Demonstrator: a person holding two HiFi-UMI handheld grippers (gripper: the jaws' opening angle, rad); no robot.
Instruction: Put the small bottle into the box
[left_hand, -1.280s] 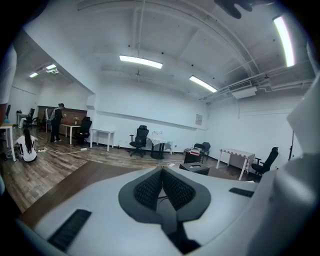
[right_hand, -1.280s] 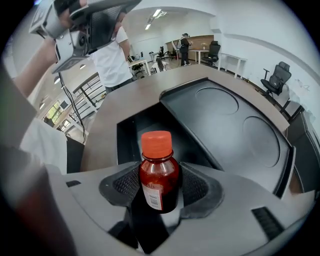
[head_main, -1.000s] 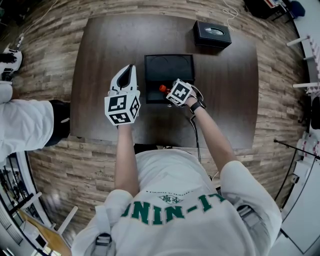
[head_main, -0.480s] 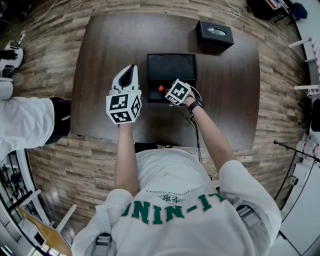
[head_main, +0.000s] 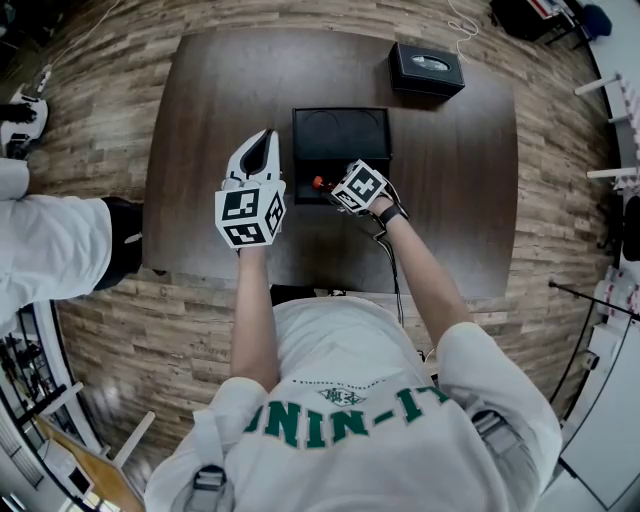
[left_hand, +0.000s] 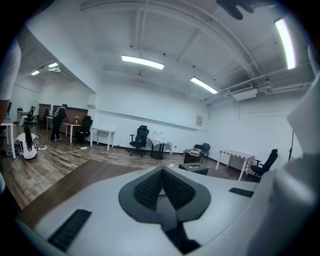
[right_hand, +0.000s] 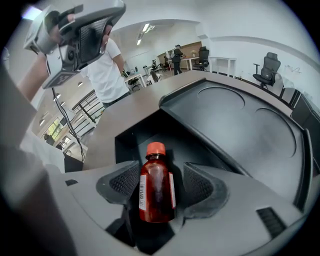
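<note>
From the head view, the right gripper tips down over the near edge of the black box on the brown table. The red cap of the small bottle peeks out at its tip. The left gripper hangs just beside the box and carries nothing.

In the left gripper view, the left gripper has its jaws pressed together with nothing between them.

In the right gripper view, the right gripper has its jaws spread wide. The bottle stands between them with a gap on the right side, and its cap points into the box. I cannot tell if it rests on the bottom yet.

To do this well, I think the jaws should stay wide and lift straight away, so the pads do not drag the bottle back out.

A second ago the cap sat a little higher and further right. The right jaws have just been opening around the bottle. The left gripper is about where it was.
</note>
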